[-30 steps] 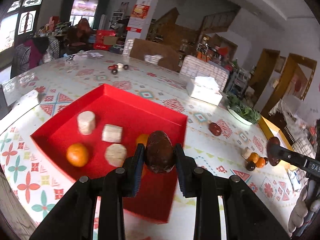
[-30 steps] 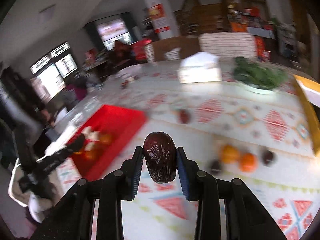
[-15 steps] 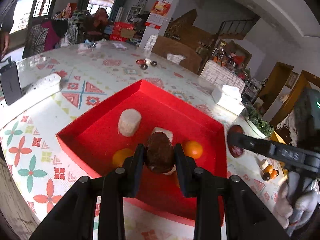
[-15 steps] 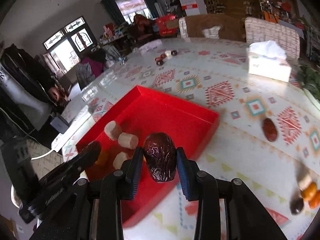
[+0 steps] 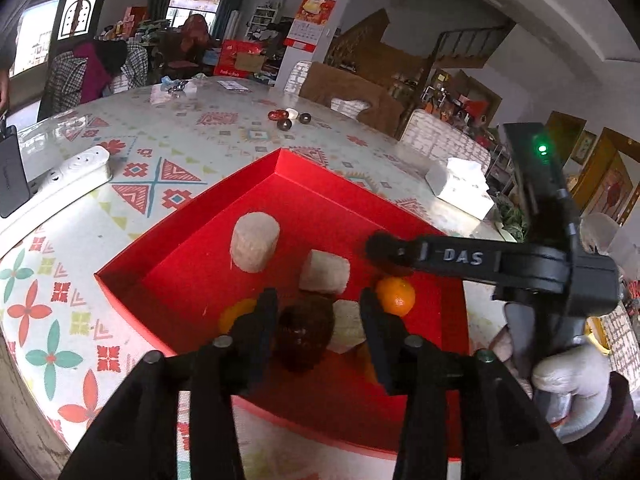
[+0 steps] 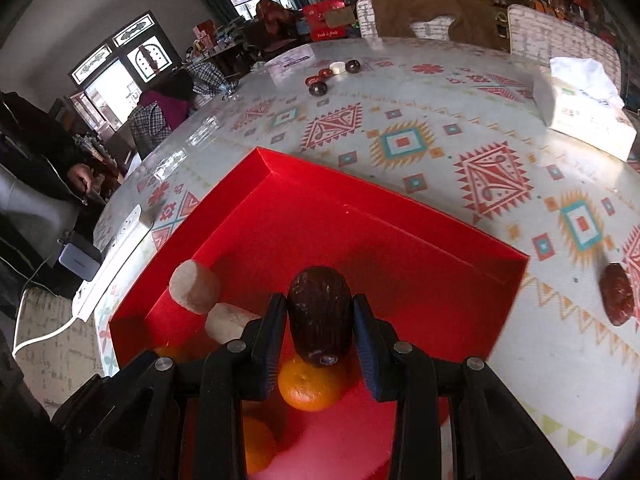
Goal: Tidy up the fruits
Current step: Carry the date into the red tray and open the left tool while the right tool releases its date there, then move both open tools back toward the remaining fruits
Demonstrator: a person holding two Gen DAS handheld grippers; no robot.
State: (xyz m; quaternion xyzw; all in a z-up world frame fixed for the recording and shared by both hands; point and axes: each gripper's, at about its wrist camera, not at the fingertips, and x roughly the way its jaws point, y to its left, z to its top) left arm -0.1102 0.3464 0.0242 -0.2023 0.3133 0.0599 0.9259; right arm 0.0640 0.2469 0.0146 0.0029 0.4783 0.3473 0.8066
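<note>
"DAS" on the right gripper (image 5: 384, 252)

Left gripper (image 5: 318, 316) jaws opening, right gripper (image 6: 320, 328) clamped.

a white tissue box (image 6: 584, 112) sits on the patterned table (image 6: 420, 136). a white power strip (image 5: 76, 168) lies near the edge. chairs (image 6: 424, 20) stand behind the table.

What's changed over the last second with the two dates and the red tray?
The left gripper moved in over the red tray and is opening, freeing its date. The right gripper swung from the table's far fruits to above the tray, still clamped on its date.
</note>
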